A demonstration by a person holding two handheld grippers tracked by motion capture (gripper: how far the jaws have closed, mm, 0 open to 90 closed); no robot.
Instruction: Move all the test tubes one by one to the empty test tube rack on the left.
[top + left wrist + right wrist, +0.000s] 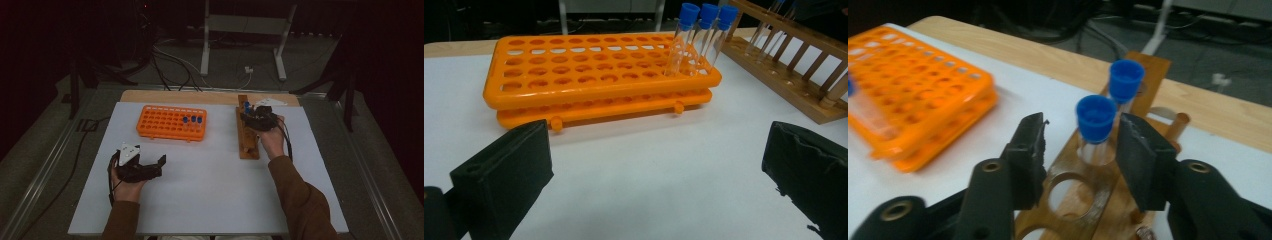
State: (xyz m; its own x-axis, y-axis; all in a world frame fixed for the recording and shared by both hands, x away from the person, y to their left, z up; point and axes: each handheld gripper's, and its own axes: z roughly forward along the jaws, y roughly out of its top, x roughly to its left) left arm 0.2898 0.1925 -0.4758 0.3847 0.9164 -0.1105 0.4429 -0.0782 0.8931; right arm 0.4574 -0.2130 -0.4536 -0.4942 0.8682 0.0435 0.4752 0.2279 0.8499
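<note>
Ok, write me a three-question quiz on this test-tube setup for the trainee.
1. True or false: the left gripper holds a tube.
2. How many blue-capped tubes stand in the orange rack? A) one B) three C) five
3. Fill in: the right gripper has its fingers on either side of a blue-capped tube that stands in the ____ rack.

Key: 1. False; its fingers are wide open with nothing between them. 2. B. 3. Wooden; the tube stands in the wooden rack, and a gap shows beside its cap.
</note>
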